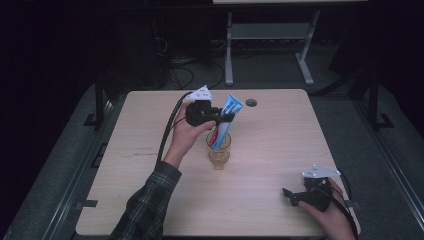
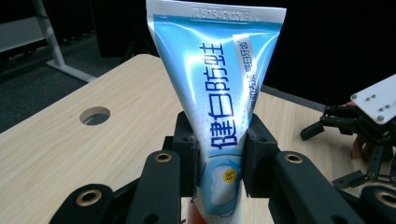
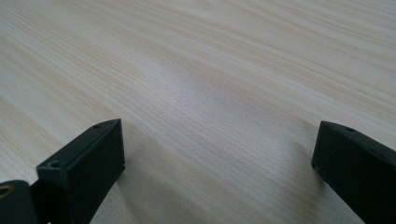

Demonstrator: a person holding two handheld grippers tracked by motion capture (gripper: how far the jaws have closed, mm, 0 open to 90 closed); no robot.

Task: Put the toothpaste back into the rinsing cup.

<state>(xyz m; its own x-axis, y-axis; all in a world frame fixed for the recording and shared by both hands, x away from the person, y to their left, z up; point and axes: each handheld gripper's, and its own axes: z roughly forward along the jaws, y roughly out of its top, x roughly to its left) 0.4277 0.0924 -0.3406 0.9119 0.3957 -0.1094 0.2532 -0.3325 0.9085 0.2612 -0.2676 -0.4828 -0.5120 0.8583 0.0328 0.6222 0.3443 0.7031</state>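
Near the middle of the table, slightly toward its far edge, the left gripper has its jaws closed partway on a blue toothpaste tube, both pads pressed against the tube's sides. The tube stands tilted, its lower end inside a clear glass cup and its crimped end up. By the near right corner, the right gripper rests low over bare wood, its jaws spread wide around nothing.

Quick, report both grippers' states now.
Left gripper: shut on the blue-and-white toothpaste tube.
Right gripper: open, holding nothing, over the light wooden table.
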